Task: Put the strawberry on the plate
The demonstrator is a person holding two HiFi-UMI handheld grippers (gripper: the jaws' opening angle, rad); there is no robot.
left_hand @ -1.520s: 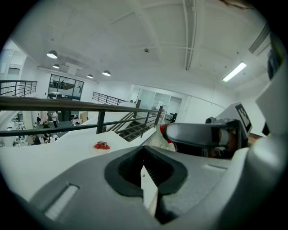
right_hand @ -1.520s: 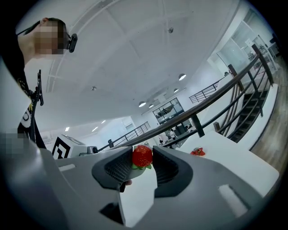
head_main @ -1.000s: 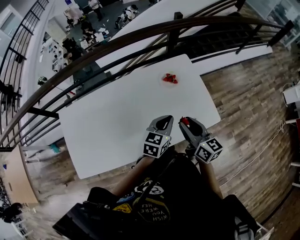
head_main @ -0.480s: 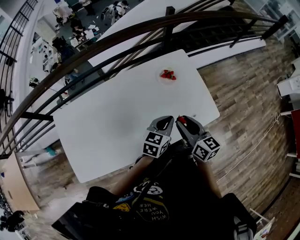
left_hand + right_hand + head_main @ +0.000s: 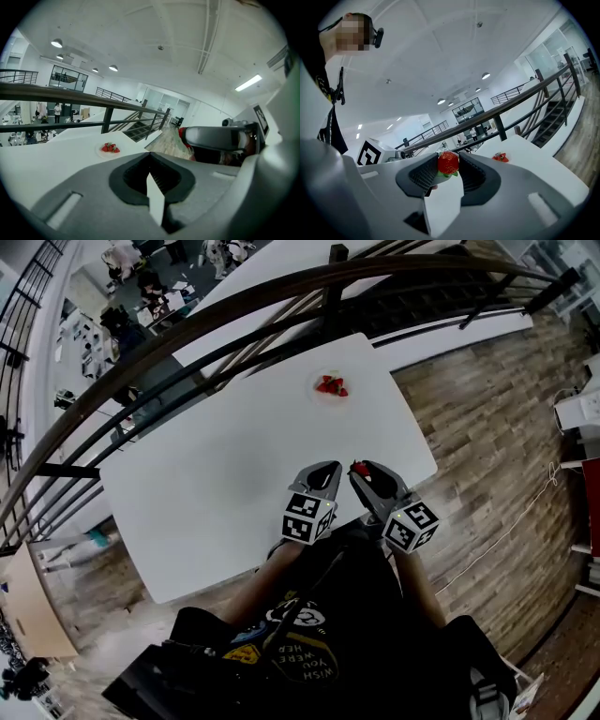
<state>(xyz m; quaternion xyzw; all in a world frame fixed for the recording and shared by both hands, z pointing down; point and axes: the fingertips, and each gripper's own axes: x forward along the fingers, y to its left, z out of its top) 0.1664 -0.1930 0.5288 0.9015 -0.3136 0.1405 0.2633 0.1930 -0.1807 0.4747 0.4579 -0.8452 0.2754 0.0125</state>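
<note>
Left gripper (image 5: 324, 471): I read its grey jaws as pressed together at the tips, with nothing between them. It hangs over the table's near edge, just beside the other gripper, at that one's 9 o'clock.
Right gripper (image 5: 360, 471): its jaws are pinching a fruit, and it sits at 3 o'clock of the left gripper, over the same near edge.
Held fruit: I see a small red strawberry (image 5: 448, 163) with green leaves, clamped between the black ribbed pads at the jaw tips, off the table surface.
Table: a white rectangular table (image 5: 216, 484) spreads out ahead of both grippers.
Plate: a pale round plate (image 5: 317, 381) lies at 12 o'clock from the grippers, well apart from them, near the table's far right corner.
On the plate: a small heap of red strawberries (image 5: 331, 386) rests in its middle.
Beyond: a dark metal railing (image 5: 234, 317) runs past the far edge at 12 o'clock; wood-plank floor (image 5: 487, 427) shows at 3 o'clock.
</note>
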